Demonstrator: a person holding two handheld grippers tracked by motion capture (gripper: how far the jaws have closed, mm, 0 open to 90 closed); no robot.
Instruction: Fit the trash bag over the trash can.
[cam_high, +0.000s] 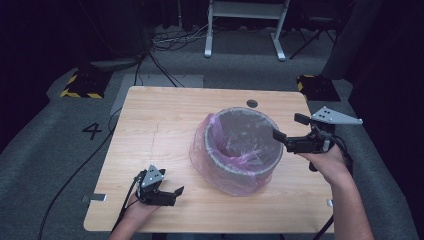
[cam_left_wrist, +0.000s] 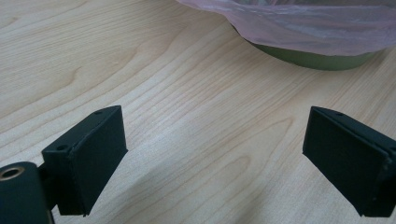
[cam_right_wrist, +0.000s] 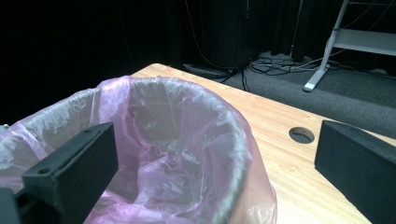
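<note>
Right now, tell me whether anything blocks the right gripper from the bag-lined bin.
Nothing visible does. The right gripper, jaws open, hangs beside the bin at its rim, with only air between them. The pink bag drapes over that rim.

A light wooden table (cam_high: 150, 125) with a round cable hole (cam_high: 252, 103) near its far edge stood on grey carpet (cam_high: 45, 145). A number 4 (cam_high: 92, 131) was marked on the carpet left of the table. Two dark bases edged with yellow-and-black hazard tape (cam_high: 82, 85) sat beyond the far corners. Behind them, a white metal frame (cam_high: 245, 25) rose over loose black cables (cam_high: 175, 37). Black curtains, or possibly dark walls, enclosed the room. Light fell mainly on the tabletop.
</note>
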